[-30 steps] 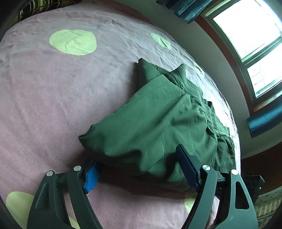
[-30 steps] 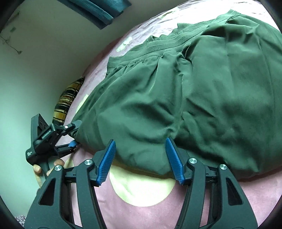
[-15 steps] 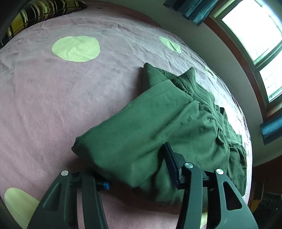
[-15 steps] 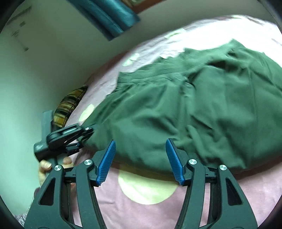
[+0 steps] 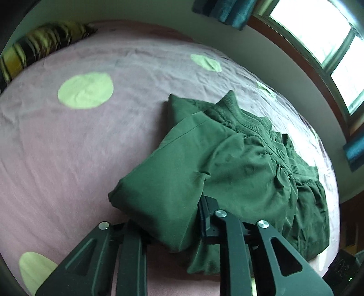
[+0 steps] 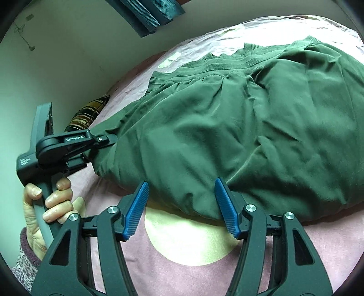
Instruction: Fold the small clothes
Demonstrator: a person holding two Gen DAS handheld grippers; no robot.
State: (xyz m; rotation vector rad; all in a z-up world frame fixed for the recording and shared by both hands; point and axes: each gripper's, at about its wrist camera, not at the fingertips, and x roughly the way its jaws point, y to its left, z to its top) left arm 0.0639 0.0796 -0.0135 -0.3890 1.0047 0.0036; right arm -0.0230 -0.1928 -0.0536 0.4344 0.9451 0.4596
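A dark green garment (image 5: 227, 164) with a ribbed waistband (image 6: 216, 66) lies crumpled on the pink bedsheet (image 5: 56, 148). My left gripper (image 5: 170, 216) has the garment's near corner bunched between its jaws, which are closing; the cloth hides its pads. In the right wrist view the left gripper (image 6: 107, 140) pinches that corner at the far left, held by a hand (image 6: 52, 200). My right gripper (image 6: 180, 184) stands at the garment's near hem, jaws opening a little, blue pads (image 6: 136, 207) apart, the hem's edge between them and unpressed.
The sheet has pale green dots (image 5: 85, 90). A striped pillow (image 5: 34, 50) lies at the bed's far end against the wall. A window (image 5: 329, 41) with teal curtains (image 5: 227, 11) runs along the bed's right side.
The left jaws have come together on the garment's corner and drawn it up and back. The right gripper has shifted slightly along the near hem, still open.
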